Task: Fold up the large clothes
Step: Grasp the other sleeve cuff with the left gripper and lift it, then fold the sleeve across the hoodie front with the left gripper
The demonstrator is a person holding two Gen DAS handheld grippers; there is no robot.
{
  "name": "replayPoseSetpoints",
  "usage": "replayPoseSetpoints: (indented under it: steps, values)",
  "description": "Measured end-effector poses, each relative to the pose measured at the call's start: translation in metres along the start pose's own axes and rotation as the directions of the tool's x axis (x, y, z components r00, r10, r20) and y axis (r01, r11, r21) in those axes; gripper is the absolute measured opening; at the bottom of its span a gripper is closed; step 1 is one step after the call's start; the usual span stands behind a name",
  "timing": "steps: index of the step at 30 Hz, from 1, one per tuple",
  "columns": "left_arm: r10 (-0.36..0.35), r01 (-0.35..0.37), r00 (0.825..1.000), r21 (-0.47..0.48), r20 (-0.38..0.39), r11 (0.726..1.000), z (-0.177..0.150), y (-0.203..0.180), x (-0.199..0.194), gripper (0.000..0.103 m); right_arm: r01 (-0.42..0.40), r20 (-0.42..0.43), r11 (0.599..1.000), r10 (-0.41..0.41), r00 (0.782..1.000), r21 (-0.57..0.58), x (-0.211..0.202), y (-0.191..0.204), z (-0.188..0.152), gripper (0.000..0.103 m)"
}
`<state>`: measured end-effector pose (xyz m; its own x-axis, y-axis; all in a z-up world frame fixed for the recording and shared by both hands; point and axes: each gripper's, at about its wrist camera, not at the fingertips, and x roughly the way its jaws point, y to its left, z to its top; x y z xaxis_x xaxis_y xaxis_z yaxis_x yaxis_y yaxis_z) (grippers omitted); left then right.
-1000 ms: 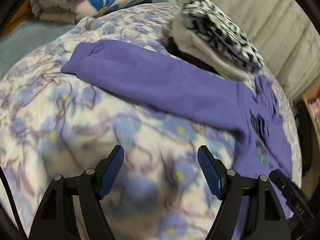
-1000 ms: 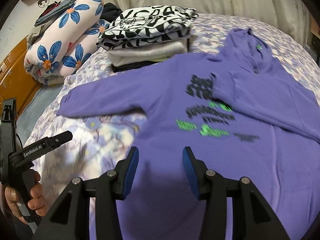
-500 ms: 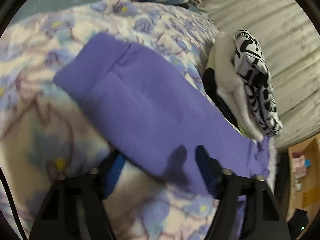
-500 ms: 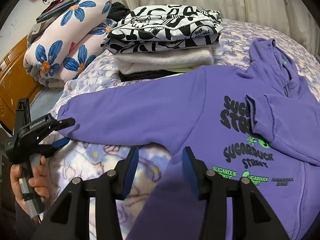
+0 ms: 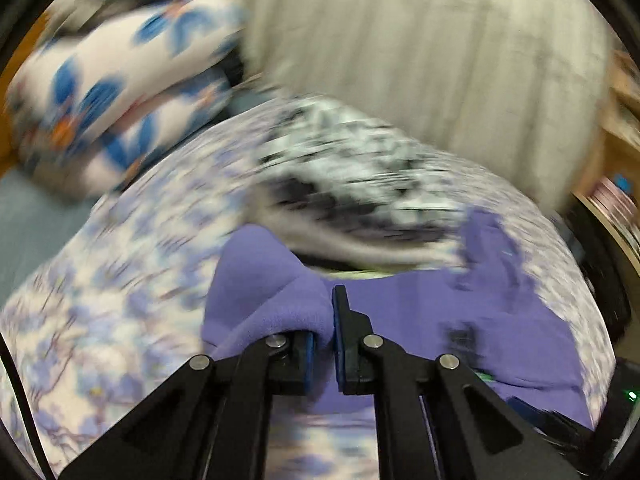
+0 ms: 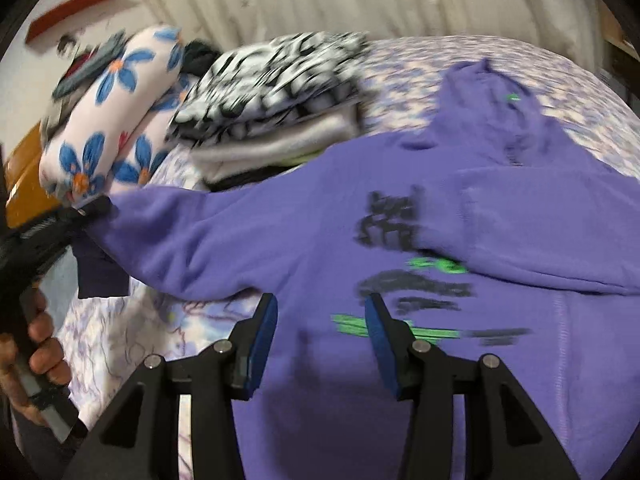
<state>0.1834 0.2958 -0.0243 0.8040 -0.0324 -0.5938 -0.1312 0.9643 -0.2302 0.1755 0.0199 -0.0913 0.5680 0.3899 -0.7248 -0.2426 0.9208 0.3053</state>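
The left gripper [image 5: 322, 336] has its blue-padded fingers [image 5: 341, 332] pinched nearly together on a bunched fold of the sleeve [image 5: 264, 300] of a purple fleece hooded sweatshirt [image 6: 320, 240]. The cloth swells up just left of and above the fingertips. In the right wrist view that same gripper [image 6: 90, 210] shows at the far left, gripped by a person's hand [image 6: 36, 352], with the sleeve end lifted off the bed and a dark cuff hanging under it.

The right gripper [image 6: 320, 328] holds its blue pads [image 6: 262, 340] moderately apart with nothing between them; they hover over the sweatshirt's lower front, beside the blurred black and green printed lettering [image 6: 400, 264]. Ahead of these fingers the body of the sweatshirt lies spread on a bedspread with a pale lilac flower print [image 6: 120, 340]. The other sleeve is folded across the chest to the right, and the hood points away toward the far side of the bed.

Beyond the left fingers, past the sleeve, sits a stack of folded clothes topped by a black-and-white patterned garment [image 6: 272, 76]. Farther left lies a rolled white quilt with big blue flowers [image 6: 116, 120]. A pale pleated curtain [image 5: 400, 60] hangs behind everything.
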Motion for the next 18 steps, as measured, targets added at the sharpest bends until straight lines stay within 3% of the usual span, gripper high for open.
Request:
replayPoseSetpoints:
  steps: [5,9,12,15,18]
  values:
    - [-0.131,0.135,0.991,0.154,-0.035,0.979,-0.01,-0.111,-0.004,0.006,0.058,0.057,0.994,-0.064,0.996,0.092,-0.039,-0.061,-0.004,0.046]
    - [-0.181,0.216,0.967,0.202,-0.177,0.955,-0.047,-0.173,0.022,0.006,0.101,0.06,0.982,-0.112,0.992,0.162,-0.058,-0.108,-0.014,0.046]
    - [-0.147,0.227,0.938,0.234,-0.313,0.945,-0.083,-0.205,0.054,0.011,0.126,0.041,0.966,-0.138,0.99,0.224,-0.066,-0.144,-0.025,0.046]
    - [-0.13,0.234,0.899,0.207,-0.419,0.95,-0.111,-0.213,0.072,0.029,0.131,0.026,0.958,-0.143,0.989,0.255,-0.07,-0.164,-0.032,0.046]
    - [-0.154,0.254,0.882,0.172,-0.445,0.952,-0.121,-0.212,0.072,0.052,0.12,0.022,0.956,-0.13,0.991,0.269,-0.071,-0.175,-0.035,0.046]
